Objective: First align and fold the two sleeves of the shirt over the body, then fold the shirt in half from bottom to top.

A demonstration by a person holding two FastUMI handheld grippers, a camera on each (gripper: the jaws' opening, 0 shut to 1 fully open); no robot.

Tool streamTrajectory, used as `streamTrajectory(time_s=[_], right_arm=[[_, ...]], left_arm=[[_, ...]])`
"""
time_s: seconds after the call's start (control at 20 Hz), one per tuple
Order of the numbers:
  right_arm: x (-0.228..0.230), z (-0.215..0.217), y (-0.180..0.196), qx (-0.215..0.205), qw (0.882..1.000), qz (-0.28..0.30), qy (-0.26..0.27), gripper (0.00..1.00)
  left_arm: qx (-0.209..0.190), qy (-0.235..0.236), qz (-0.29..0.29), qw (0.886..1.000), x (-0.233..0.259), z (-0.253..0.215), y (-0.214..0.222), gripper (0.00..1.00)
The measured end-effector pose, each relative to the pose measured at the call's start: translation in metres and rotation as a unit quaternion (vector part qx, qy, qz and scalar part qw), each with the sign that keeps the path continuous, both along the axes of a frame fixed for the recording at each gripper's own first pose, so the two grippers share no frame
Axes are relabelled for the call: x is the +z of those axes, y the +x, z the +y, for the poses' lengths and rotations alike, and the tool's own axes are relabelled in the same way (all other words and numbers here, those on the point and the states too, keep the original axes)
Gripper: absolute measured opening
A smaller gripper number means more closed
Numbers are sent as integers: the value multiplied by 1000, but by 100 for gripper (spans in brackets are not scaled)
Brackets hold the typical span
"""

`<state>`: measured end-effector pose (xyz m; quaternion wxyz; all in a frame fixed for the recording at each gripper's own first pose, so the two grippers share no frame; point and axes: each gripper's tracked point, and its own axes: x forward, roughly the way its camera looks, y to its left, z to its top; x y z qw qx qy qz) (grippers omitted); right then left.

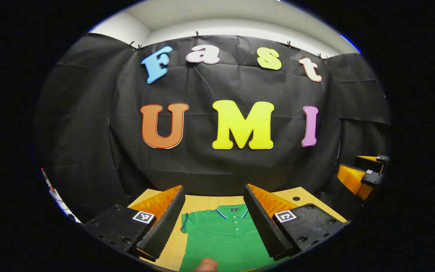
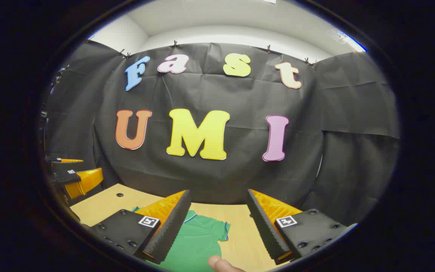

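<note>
Left gripper (image 1: pixel 214 211): jaws wide apart, holding nothing, raised above the table (image 1: pixel 202 202).
Shirt (image 1: pixel 225 238): green, lies flat on the table, collar toward the wall; lower hem apparently cut off by the edge.
Right gripper (image 2: pixel 219 215): jaws wide apart, empty; shirt sleeve (image 2: pixel 219 228) between them below.

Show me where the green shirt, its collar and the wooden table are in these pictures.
green shirt (image 1: pixel 221 245): left gripper view, on the chest below the buttons.
collar (image 1: pixel 232 209): left gripper view, on the middle of the collar band.
wooden table (image 2: pixel 100 206): right gripper view, on bare tabletop left of the shirt.
</note>
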<state>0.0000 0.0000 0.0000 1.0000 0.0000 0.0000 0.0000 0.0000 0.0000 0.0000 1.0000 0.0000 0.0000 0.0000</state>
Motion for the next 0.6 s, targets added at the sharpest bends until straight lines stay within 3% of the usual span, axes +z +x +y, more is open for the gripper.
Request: streamTrajectory(time_s=[0.6], right_arm=[[-5, -14, 6, 11, 1000, 10, -3, 96]], left_arm=[[-10, 0, 14, 1000, -10, -28, 2, 100]])
